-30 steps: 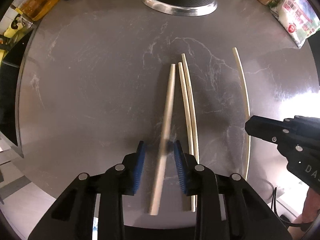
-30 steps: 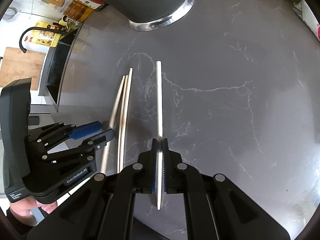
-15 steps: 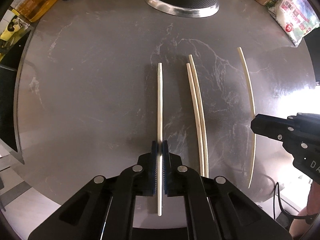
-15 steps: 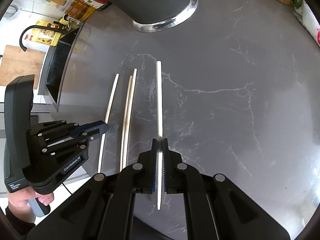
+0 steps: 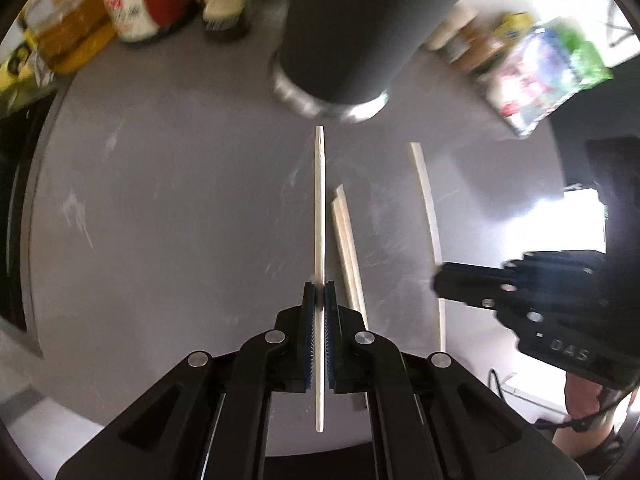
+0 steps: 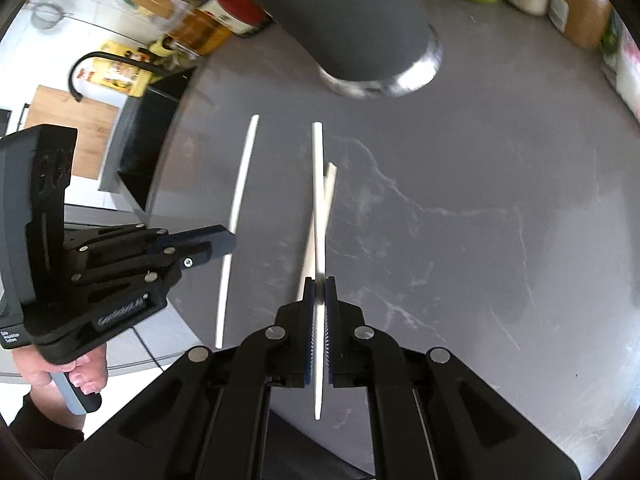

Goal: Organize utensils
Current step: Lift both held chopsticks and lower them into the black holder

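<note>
1. While clamped down to a sliver, grips a pale chopstick (image 5: pixel 319 216) in the left claw (image 5: pixel 319 300), blue ribbed pads (image 5: pixel 308 336) pressed on both sides of the stick about two-thirds of the way back along its length.
2. Points that stick forward toward a dark cylindrical container (image 5: pixel 360 28) with a shiny metal base ring, tail end jutting back between the black arms.
3. Pinches a second chopstick (image 6: pixel 318 200) in the right claw (image 6: pixel 319 292) the same way, narrow and tight, blue serrated pads (image 6: pixel 329 332) against it.
4. Crosses over two loose chopsticks (image 6: pixel 320 224) lying side by side and touching on the grey surface (image 6: pixel 480 200), as seen from the right wrist.
5. Shows those two chopsticks (image 5: pixel 348 256) in the left view just right of the held stick, flat on the surface (image 5: pixel 160 220).
6. Looks slim, straight, smooth and cream-coloured in every stick, tapering to one end.
7. Has a matte grey stone finish with faint white veining.
8. Appears blurred in the left view: bottles (image 5: pixel 132 12) and packets (image 5: pixel 548 68) along the far edge.
9. Carries black plastic linkages with round silver rivets on both claws.
</note>
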### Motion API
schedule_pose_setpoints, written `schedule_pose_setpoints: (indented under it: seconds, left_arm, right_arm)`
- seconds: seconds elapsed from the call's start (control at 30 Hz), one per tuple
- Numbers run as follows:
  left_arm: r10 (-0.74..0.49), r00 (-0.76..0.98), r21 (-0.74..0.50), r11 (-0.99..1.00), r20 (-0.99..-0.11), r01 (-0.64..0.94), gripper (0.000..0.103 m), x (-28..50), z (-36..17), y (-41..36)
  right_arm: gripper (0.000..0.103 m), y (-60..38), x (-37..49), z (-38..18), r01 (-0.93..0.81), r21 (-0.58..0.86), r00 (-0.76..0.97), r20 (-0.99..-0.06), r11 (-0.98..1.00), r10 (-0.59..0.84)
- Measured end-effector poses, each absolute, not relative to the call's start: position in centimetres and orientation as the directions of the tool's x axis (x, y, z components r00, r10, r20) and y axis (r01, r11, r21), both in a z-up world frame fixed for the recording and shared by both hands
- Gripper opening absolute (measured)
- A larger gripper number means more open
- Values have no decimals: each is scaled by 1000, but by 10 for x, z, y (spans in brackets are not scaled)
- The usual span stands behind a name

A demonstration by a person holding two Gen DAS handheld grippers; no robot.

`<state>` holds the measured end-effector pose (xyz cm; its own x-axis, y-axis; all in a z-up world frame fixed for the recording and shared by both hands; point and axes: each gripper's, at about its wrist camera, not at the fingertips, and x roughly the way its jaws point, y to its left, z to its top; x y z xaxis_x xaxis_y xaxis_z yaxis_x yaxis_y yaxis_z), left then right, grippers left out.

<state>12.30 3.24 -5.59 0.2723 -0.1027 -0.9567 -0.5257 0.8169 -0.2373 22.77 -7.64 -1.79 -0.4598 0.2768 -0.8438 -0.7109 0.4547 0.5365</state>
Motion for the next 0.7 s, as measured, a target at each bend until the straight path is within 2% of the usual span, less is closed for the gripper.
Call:
schedule_pose_setpoints:
  seconds: [0.4,0.7]
  left_arm:
    - [-72,470,-273,885,-880,-376,4,110,31,45]
    - [-75,589,-306,902,-805,-303,4,135,69,63]
  right_arm:
    - [5,-51,235,41,-709,536,-383,-839,459,387]
    - [5,-32,257,87,-719,523,-299,-827,458,476]
